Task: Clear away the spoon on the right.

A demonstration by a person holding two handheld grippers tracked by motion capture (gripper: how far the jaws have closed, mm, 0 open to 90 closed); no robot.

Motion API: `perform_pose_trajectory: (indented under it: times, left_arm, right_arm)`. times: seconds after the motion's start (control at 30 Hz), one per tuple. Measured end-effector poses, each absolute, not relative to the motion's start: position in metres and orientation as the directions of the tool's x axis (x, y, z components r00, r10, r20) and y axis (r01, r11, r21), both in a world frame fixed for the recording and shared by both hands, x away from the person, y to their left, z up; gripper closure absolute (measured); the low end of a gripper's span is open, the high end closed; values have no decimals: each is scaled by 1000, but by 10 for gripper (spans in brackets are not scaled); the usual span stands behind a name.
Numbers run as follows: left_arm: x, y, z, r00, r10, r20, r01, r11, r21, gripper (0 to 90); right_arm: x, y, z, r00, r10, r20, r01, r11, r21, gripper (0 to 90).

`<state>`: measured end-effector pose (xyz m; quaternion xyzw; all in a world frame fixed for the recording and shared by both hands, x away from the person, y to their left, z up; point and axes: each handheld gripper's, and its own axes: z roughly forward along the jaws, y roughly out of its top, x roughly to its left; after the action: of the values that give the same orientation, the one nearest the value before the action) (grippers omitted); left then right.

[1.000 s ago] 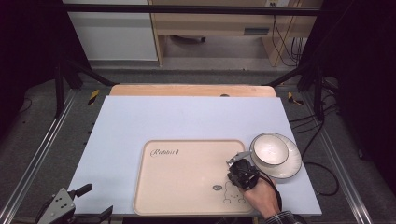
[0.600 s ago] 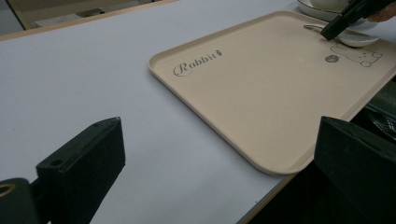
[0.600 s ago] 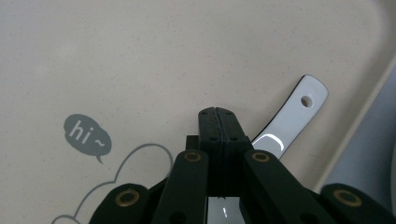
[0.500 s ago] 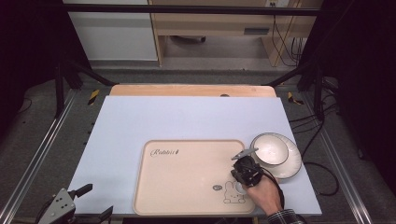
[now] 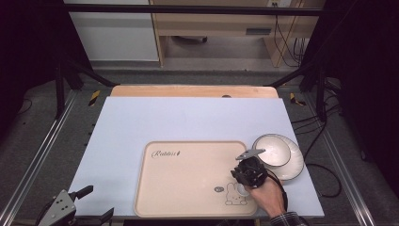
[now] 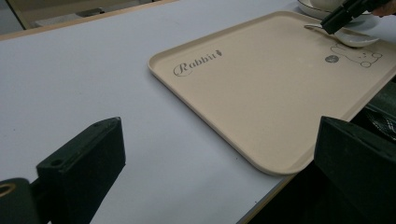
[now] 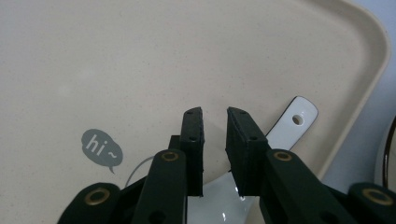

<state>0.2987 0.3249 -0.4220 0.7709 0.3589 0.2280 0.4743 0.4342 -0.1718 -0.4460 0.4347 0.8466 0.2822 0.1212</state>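
A beige tray (image 5: 188, 179) printed "Rabbit" lies near the table's front edge. On its right side, by the rabbit drawing, lies a white ceramic spoon (image 7: 292, 123), also visible in the left gripper view (image 6: 357, 39). My right gripper (image 5: 245, 178) hangs just over the spoon, its jaws (image 7: 215, 140) a narrow gap apart with only bare tray showing between them. My left gripper (image 5: 77, 209) rests at the front left corner, its jaws (image 6: 215, 177) wide open and holding nothing.
A white bowl (image 5: 272, 150) sits on a white plate (image 5: 292, 165) just right of the tray (image 6: 261, 93). The blue-grey mat (image 5: 188, 122) covers the table, with a wooden strip (image 5: 193, 91) along the far edge. A cable trails off the right side.
My right gripper has shifted slightly to the right over the tray's rabbit corner. The left gripper has not moved.
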Motion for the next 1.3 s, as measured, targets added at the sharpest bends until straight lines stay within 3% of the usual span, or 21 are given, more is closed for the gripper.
perform_pose_trajectory:
  times: [0.97,1.3]
  left_arm:
    - [299,325,-422,643,766,13,334,-295,896,15]
    - [299,325,-422,642,767,11,334,-293,896,15]
  right_arm:
    - [425,-178,-430,-612,791,-2,572,445,690,323]
    - [421,-180,-425,-594,804,-1,559,414,718,265]
